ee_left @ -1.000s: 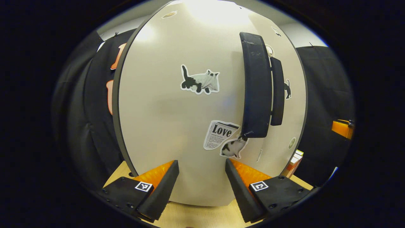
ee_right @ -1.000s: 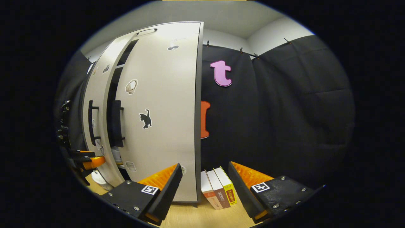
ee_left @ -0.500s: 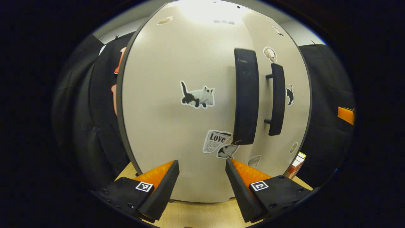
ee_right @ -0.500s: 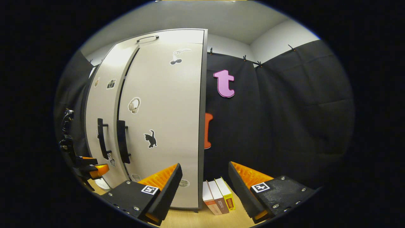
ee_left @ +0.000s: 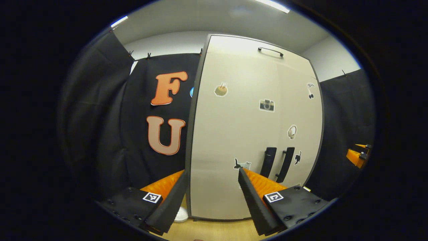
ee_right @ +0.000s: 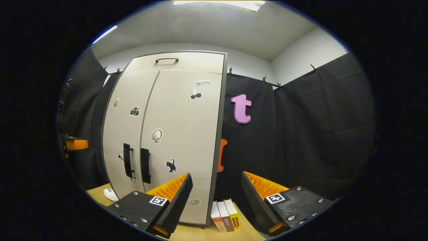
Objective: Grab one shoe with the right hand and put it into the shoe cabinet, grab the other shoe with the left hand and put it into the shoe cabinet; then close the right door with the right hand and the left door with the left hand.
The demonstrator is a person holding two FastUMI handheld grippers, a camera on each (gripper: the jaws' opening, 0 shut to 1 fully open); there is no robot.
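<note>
The beige shoe cabinet (ee_left: 234, 134) stands upright with both doors shut flush, so its inside is hidden. Its two dark vertical handles (ee_left: 269, 161) sit side by side low on the doors. My left gripper (ee_left: 212, 197) is open and empty, held back from the cabinet's left door, apart from it. In the right gripper view the cabinet (ee_right: 180, 134) is left of centre, with its handles (ee_right: 127, 160) low down. My right gripper (ee_right: 215, 201) is open and empty, pointing at the cabinet's right edge. The other gripper (ee_right: 75, 144) shows at the far left.
Three books (ee_right: 225, 219) stand on the wooden table (ee_right: 207, 234) beside the cabinet's right side. A small white object (ee_right: 109, 193) lies on the table by the cabinet's left corner. Black cloth walls close in behind and on both sides.
The left door has swung fully shut against the right door. Both grippers have drawn back from the cabinet, so more of it is now in view.
</note>
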